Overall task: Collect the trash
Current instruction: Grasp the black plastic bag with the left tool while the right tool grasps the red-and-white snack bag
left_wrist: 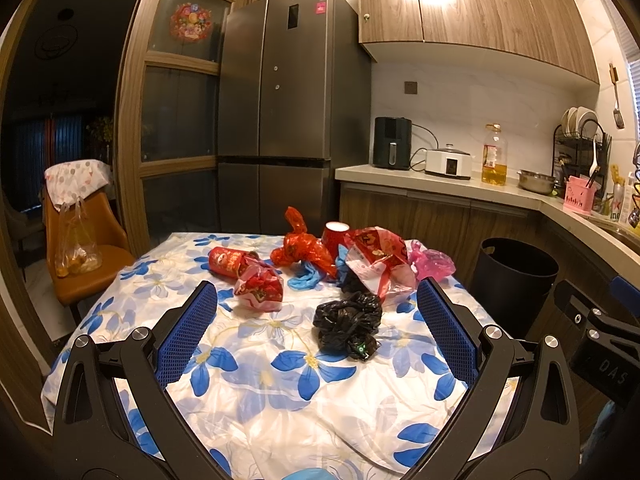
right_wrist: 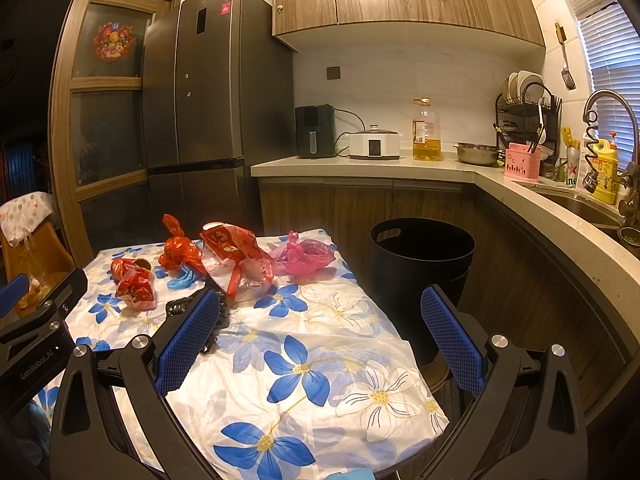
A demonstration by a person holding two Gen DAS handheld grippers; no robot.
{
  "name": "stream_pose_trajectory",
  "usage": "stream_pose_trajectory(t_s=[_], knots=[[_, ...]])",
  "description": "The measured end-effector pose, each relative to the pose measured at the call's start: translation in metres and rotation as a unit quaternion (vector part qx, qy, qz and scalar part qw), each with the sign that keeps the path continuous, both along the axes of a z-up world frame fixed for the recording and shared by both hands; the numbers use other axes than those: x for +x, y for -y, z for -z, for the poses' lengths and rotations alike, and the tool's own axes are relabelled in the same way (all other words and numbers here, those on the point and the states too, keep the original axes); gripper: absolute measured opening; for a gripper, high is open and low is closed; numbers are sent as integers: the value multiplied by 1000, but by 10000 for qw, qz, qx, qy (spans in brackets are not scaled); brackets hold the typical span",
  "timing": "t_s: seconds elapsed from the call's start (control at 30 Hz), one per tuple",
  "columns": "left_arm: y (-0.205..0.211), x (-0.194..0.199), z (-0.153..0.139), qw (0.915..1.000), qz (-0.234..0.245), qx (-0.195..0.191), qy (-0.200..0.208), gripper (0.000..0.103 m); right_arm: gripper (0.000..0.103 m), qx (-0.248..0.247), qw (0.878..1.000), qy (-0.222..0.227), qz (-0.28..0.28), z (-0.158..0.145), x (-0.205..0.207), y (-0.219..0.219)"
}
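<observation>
Left wrist view shows the black bag (left_wrist: 347,325) on the desk (left_wrist: 280,392) straight ahead of the wide-open, empty left gripper (left_wrist: 317,312) (the empty, open right gripper (right_wrist: 320,320) sits farther right).

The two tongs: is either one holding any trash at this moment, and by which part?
Nothing is held. The left tongs and the right tongs are both open and empty above the table; the black bag lies free.
</observation>
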State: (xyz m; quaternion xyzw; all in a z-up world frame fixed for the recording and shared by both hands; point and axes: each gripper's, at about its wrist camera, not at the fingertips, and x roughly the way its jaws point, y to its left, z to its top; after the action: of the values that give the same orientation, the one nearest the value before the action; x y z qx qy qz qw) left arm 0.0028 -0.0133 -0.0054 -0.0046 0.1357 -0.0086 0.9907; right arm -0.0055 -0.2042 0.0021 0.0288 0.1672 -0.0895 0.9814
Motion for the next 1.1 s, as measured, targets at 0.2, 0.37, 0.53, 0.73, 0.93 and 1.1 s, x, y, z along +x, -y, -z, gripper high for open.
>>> stream_pose_trajectory(t_s=[0.2,0.37,0.53,0.73,0.93,1.1], knots=[[-3,11,15,10000,-11,-91,-33,98,98,70,10000,-23,-65,8,7,3],[-9,28,36,9998,-38,-200,-47,98,98,148,9997,-34,-175,21,20,7],[-6,50,56,9997,43,-241,-77,98,98,174,9995,-42,-263,35,35,11],[7,93,77,9995,87,-199,-214,95,97,265,9988,-125,-399,52,62,17],[16,142,98,9975,140,-169,-667,70,92,332,9981,-138,-501,62,89,24],[17,170,115,9919,274,-282,-1209,47,88,439,9968,-202,-636,70,111,27]])
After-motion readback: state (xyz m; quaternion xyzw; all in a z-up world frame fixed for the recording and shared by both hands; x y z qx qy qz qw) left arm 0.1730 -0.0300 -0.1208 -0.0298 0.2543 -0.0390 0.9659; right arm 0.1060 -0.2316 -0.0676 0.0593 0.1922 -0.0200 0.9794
